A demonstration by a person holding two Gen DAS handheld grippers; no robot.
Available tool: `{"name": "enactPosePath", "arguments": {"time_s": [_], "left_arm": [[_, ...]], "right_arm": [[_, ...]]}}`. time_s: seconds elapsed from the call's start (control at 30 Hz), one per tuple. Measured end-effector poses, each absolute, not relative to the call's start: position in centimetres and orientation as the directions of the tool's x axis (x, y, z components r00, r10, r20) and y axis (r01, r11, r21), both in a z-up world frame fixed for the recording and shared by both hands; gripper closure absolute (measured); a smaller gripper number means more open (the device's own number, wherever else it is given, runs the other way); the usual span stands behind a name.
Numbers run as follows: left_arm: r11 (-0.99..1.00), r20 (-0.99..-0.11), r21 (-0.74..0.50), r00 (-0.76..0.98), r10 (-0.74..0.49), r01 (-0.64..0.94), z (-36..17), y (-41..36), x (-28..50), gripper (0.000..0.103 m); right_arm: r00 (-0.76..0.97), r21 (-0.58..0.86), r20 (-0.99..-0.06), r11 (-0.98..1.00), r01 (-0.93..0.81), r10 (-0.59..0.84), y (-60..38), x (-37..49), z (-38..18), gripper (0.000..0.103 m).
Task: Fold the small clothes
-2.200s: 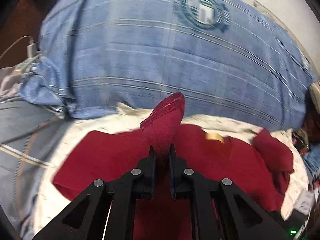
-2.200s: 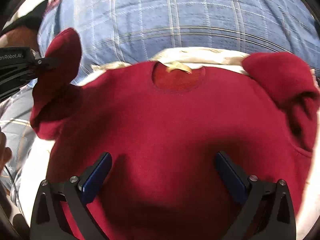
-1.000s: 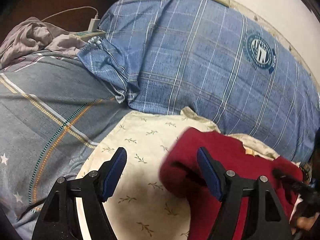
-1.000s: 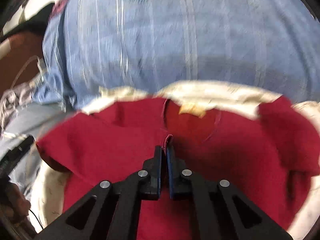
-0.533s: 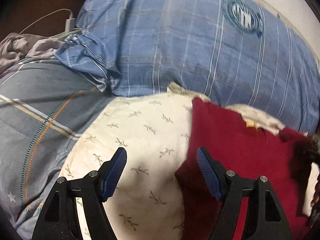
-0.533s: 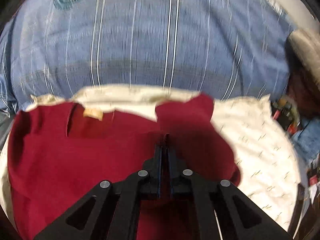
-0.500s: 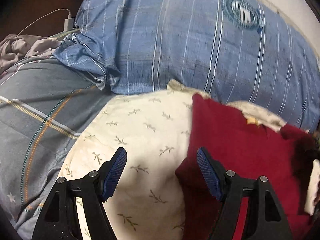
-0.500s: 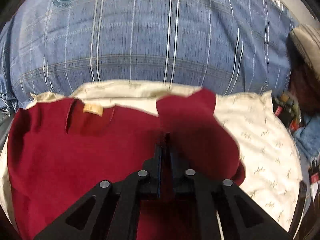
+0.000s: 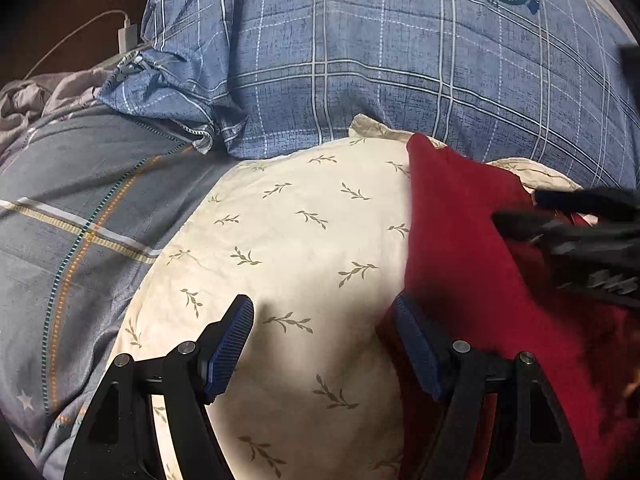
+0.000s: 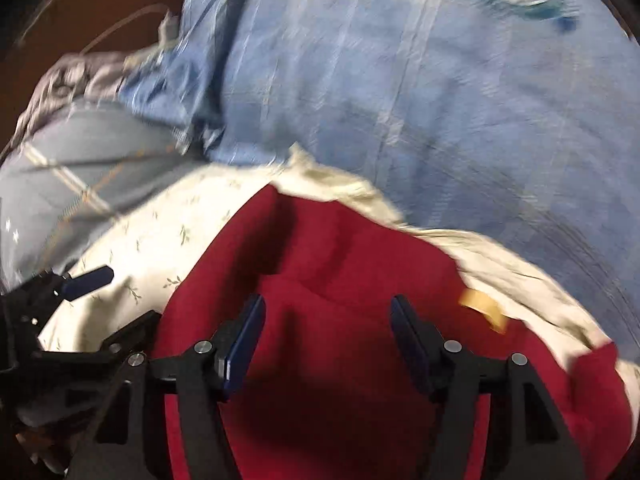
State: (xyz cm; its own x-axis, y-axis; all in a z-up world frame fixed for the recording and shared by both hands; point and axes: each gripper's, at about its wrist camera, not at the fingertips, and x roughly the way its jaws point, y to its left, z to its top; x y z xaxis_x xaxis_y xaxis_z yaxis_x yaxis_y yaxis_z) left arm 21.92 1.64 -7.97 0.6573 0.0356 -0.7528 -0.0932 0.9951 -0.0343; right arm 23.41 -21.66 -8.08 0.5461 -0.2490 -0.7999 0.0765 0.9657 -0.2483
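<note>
Both our grippers open over the red top on the cream pillow.

Nearest us, the left gripper (image 9: 322,342) stands with jaws wide and empty, its right pad at the top's (image 9: 472,248) folded edge, the cream pillow (image 9: 288,240) bare between the pads. The right gripper (image 10: 324,340) has just been opening; its jaws stand apart above the top, gripping nothing. The top lies from 6 to 3 o'clock in the left view. Farther off, at 12 o'clock, sits the blue pillow (image 9: 380,52).
</note>
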Motion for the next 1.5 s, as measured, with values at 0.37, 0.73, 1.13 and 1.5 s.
{"name": "enactPosePath", "arguments": {"time_s": [0.37, 0.73, 1.13, 1.5], "left_arm": [[0.989, -0.768, -0.084, 0.640, 0.011, -0.118, -8.6, 2.6, 23.3, 0.031], [0.987, -0.735, -0.118, 0.678, -0.015, -0.106, -7.9, 3.0, 22.4, 0.031], [0.992, -0.693, -0.107, 0.720, -0.025, -0.068, -6.2, 2.1, 20.3, 0.031], [0.996, -0.656, -0.092, 0.751, -0.069, 0.012, -5.0, 0.1, 18.3, 0.031]], "right_arm": [[0.513, -0.269, -0.791, 0.942, 0.199, -0.334, -23.9, 23.1, -8.8, 0.100], [0.590, -0.050, -0.777, 0.955, 0.292, -0.221, -24.2, 17.9, -6.1, 0.064], [0.513, -0.097, -0.800, 0.912, 0.399, -0.310, -25.0, 13.4, -7.9, 0.063], [0.538, -0.129, -0.730, 0.858, 0.497, -0.421, -26.5, 5.4, -5.8, 0.049]]}}
